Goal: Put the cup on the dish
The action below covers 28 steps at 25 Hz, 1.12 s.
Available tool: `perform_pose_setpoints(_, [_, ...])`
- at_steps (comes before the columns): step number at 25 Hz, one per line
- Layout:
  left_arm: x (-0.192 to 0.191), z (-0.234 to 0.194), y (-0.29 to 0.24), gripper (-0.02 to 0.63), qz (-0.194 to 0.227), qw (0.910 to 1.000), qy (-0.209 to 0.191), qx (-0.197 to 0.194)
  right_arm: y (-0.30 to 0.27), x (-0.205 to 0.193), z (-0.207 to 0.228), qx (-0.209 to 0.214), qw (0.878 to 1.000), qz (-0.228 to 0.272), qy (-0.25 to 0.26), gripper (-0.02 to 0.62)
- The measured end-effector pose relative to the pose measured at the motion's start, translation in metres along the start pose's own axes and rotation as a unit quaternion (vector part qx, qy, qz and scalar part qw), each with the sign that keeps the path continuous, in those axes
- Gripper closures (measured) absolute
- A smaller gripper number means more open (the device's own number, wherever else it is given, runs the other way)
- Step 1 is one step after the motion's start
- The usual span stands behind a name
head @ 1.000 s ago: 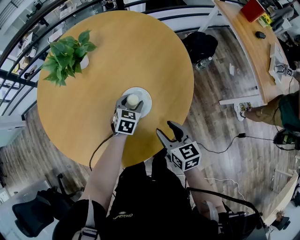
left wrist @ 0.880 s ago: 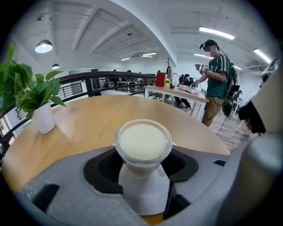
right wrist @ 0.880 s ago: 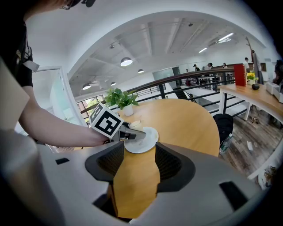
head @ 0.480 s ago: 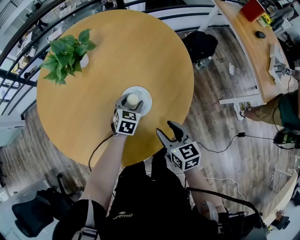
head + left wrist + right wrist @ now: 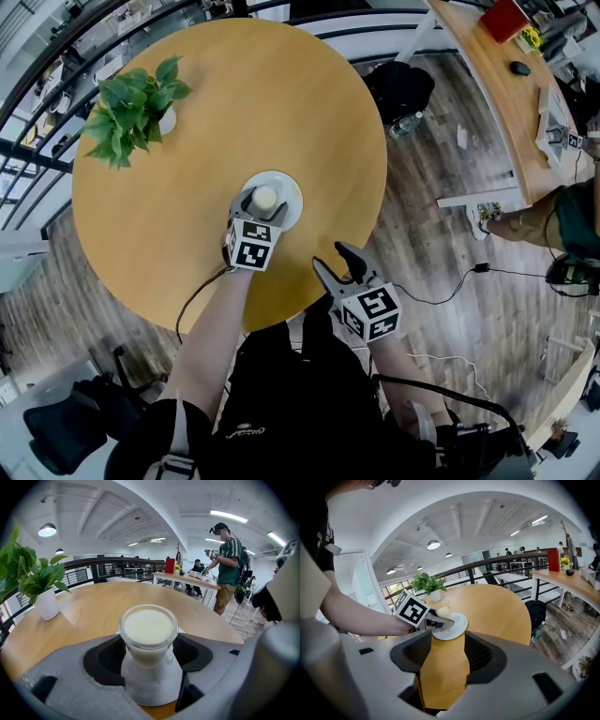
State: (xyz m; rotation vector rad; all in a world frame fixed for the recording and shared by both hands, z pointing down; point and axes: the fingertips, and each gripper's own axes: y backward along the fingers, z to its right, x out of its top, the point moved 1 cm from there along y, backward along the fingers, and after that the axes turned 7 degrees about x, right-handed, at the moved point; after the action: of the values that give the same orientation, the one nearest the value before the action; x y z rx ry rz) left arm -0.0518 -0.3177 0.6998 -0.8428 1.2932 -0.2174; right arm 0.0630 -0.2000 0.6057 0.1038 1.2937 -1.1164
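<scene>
An open-plan office, seemingly on an upper level. A round wooden table (image 5: 187, 234) with a potted plant (image 5: 131, 112) stood beside a black railing (image 5: 93, 569). People (image 5: 197, 569) sat at a long desk (image 5: 506, 103) under ceiling strip lights (image 5: 228, 516).

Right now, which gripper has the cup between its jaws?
The left gripper: its jaws, just opening, flank the cup on the dish; the right gripper's hold nothing.

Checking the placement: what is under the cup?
The white dish lies under the cup, on the round wooden table. The cup's base covers the dish's centre, so nothing there shows.
</scene>
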Motion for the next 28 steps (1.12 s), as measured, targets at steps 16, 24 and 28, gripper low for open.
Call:
perform_pose_setpoints(16, [0.004, 0.001, 0.007, 0.3, -0.005, 1.0, 0.004, 0.0, 0.007, 0.002, -0.001, -0.002, 1.0, 0.001, 0.004, 0.374])
perform_pose_setpoints(24, [-0.006, -0.001, 0.014, 0.3, -0.014, 0.9998, 0.01, 0.005, 0.009, -0.002, -0.008, -0.001, 1.0, 0.003, 0.007, 0.374])
perform_pose_setpoints(28, [-0.013, 0.001, 0.02, 0.301, -0.019, 0.9997, 0.014, 0.003, 0.008, -0.006, -0.011, 0.0, 1.0, 0.004, 0.006, 0.373])
